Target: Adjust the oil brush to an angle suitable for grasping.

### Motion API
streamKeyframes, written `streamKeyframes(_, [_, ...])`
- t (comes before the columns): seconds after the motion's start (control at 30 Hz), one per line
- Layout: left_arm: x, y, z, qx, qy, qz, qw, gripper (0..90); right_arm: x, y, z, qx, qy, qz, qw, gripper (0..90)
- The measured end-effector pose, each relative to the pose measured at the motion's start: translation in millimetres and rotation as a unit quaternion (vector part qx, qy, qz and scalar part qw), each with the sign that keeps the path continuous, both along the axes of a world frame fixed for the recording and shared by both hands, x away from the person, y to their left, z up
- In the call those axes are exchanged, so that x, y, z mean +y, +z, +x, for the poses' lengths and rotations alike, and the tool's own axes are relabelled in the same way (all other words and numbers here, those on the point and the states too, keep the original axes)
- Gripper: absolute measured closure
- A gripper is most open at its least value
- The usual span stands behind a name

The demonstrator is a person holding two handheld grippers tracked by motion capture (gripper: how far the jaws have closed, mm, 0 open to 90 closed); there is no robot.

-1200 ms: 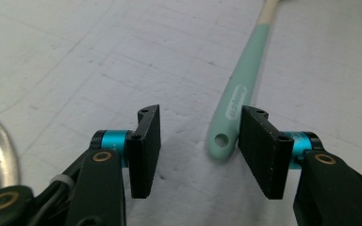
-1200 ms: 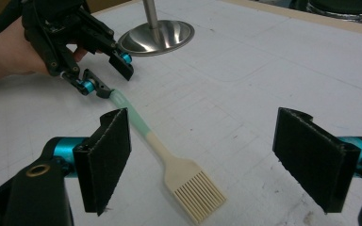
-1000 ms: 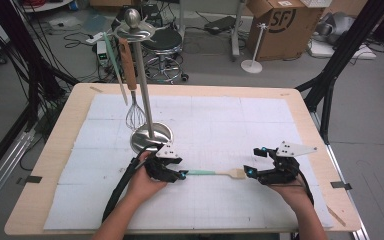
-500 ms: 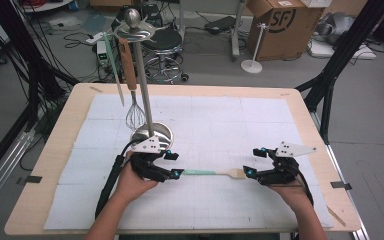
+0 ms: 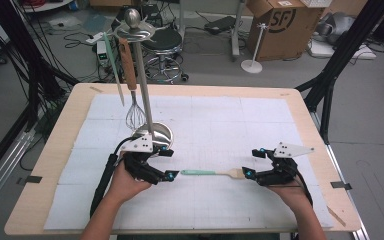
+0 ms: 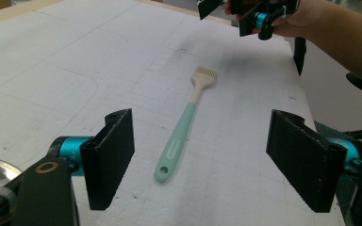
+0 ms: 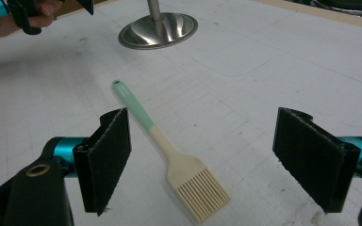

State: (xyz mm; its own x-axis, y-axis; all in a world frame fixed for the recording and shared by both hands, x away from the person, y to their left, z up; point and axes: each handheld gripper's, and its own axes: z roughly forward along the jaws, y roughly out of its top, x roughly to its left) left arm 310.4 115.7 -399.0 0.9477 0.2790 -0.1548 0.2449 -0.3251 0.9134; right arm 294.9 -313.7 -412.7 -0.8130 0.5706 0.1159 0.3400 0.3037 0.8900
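High view: the basting brush (image 5: 212, 173) lies flat on the white mat (image 5: 220, 130), between my left gripper (image 5: 166, 163) and my right gripper (image 5: 254, 163). Its mint handle points at the left gripper, its cream bristle head at the right. Just behind the left gripper stands the utensil stand (image 5: 145, 90), with a whisk (image 5: 135, 112) hanging from it. I judge the brush light and stiff along the handle, with soft, flexible bristles; the handle looks smooth and may slip under a shallow pinch.

Left gripper view: the brush (image 6: 184, 125) rests on the mat ahead of the jaws, hanging hole nearest, untouched. The left gripper (image 6: 200, 160) stands spread wide; its jaws have just been opening, and nothing is between the pads. I would take hold at mid-handle, across the flat faces, clear of the hole end.

Right gripper view: the brush (image 7: 169, 155) lies with its bristle head nearest and handle running toward the stand's base (image 7: 158, 29). The right gripper (image 7: 200, 162) is likewise spread wide, holding and touching nothing. I would avoid clamping the bristles, since they would likely flex and let the brush pivot.
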Motion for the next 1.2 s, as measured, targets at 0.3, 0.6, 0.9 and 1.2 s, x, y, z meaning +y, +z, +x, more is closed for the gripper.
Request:
streamKeyframes(0.3, [7.2, 3.0, 1.3, -0.008, 0.017, 0.004, 0.9998, 16.5, 15.3, -3.6, 3.1, 0.003, 0.014, -0.020, 0.9997, 19.8])
streamKeyframes(0.6, [7.9, 2.4, 1.4, -0.010, 0.022, 0.008, 0.9997, 15.4, 60.7, -11.0, 17.0, 0.015, 0.055, -0.085, 0.9948, 24.9])
streamKeyframes(0.9, [5.3, 1.3, 0.3, -0.011, 0.017, 0.010, 0.9997, 15.4, 96.7, -29.2, 18.9, 0.029, 0.087, -0.184, 0.9786, 58.0])
streamKeyframes(1.2, [4.4, 0.6, -0.2, -0.011, 0.013, 0.014, 0.9998, 15.5, 92.6, -26.1, 13.6, 0.047, 0.092, -0.189, 0.9766, 79.3])
